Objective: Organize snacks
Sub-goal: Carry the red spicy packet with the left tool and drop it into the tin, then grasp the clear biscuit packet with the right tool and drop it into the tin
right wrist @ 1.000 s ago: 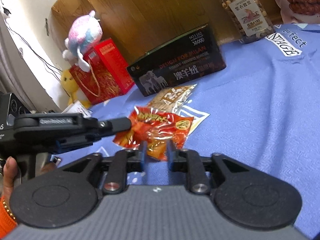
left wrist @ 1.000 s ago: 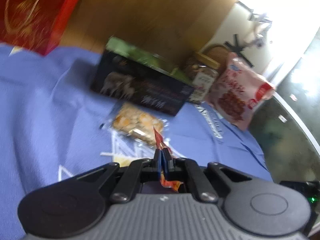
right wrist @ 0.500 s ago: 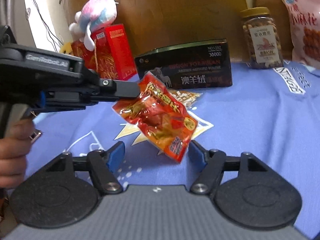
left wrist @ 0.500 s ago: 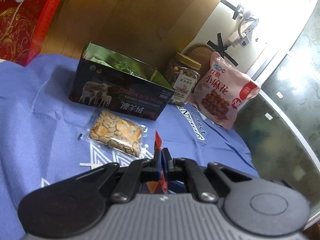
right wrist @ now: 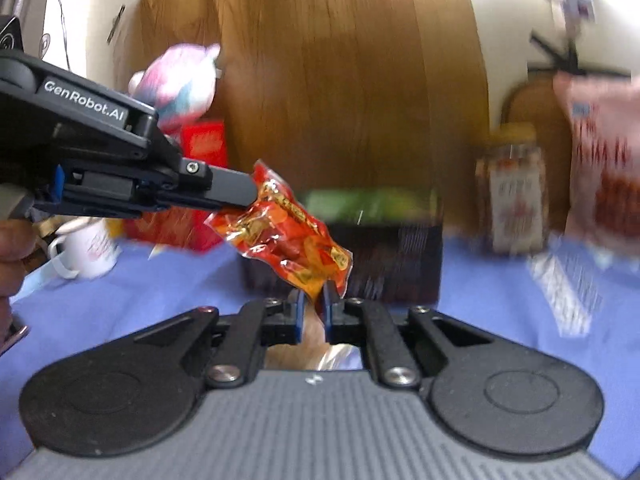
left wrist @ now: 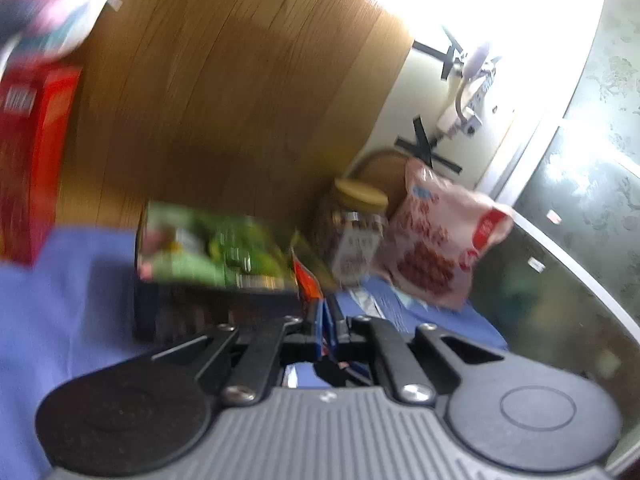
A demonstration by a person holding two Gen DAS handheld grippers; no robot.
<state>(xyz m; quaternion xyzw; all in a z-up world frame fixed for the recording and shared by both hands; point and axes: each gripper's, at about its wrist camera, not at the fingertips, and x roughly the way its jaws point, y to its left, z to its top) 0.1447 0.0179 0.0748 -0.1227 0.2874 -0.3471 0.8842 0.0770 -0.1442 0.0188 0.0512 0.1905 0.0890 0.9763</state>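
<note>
A red snack packet (right wrist: 288, 236) hangs in the air between both grippers. My left gripper (right wrist: 244, 196) comes in from the left, shut on the packet's upper corner. In the left wrist view only a thin red edge of the packet (left wrist: 306, 282) sticks up from the shut left gripper (left wrist: 326, 320). My right gripper (right wrist: 312, 308) is closing, its blue pads pinching the packet's lower corner. Behind the packet stands an open black box (right wrist: 384, 256) with green packs (left wrist: 208, 256) inside.
A blue cloth (right wrist: 500, 300) covers the table. A nut jar (right wrist: 516, 200) and a pink snack bag (right wrist: 600, 168) stand at the back right. A red box (right wrist: 204, 148), a plush toy (right wrist: 180, 80) and a white mug (right wrist: 86, 252) are at the left. A wooden panel rises behind.
Both grippers have risen with the packet toward the black box. The right jaws opened wide, then closed onto the packet's lower corner. The flat pack of pale snacks on the cloth has dropped out of view.
</note>
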